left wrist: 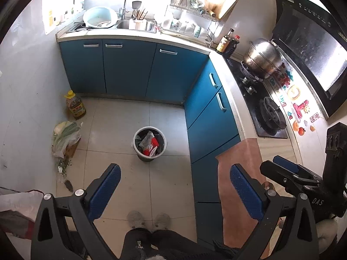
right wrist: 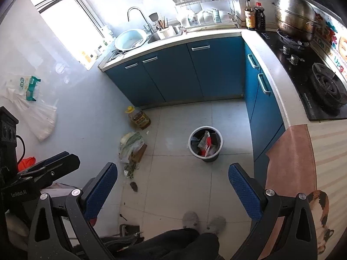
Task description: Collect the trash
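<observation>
while both stand high above the floor, the left gripper [left wrist: 175, 186] and right gripper [right wrist: 173, 184] have jaws spread apart and hold nothing. the trash bin [left wrist: 150, 143], with wrappers inside, sits on the tiles near the blue cabinets [left wrist: 130, 69].

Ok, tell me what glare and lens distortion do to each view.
Left wrist view: window light blows out the wall above the sink, and the fisheye bows the blue cabinets; the trash bin stays sharp. Right wrist view: the window is pure white with no detail, and the counter edge curves strongly near the frame's rim.
</observation>
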### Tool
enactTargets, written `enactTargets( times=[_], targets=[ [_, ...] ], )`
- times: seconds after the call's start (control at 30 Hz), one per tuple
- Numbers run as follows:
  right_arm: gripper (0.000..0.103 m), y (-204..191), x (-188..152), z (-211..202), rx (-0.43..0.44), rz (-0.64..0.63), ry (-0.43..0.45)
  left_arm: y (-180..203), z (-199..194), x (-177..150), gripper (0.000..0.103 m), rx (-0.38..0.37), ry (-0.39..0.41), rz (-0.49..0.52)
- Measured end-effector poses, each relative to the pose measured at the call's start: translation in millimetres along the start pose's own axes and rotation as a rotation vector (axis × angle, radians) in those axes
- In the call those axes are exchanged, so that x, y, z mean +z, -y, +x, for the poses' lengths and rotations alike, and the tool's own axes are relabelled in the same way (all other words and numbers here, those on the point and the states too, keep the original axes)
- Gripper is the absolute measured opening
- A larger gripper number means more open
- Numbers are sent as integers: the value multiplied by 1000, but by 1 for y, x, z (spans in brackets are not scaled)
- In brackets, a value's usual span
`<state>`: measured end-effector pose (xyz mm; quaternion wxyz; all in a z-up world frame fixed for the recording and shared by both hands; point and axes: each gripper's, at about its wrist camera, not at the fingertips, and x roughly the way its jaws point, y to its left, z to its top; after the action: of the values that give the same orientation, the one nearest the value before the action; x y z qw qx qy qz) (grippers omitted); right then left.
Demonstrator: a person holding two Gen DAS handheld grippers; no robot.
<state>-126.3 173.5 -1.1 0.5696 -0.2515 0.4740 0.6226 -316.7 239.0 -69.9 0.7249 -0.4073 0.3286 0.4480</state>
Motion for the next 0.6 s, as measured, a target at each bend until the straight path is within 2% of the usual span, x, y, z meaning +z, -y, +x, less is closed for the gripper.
enactTargets(
  times=[0.6],
  targets=[
    [103, 6, -10, 1, 5, 23, -29, -1, 1, -6, 103, -48, -43, 3]
  ],
)
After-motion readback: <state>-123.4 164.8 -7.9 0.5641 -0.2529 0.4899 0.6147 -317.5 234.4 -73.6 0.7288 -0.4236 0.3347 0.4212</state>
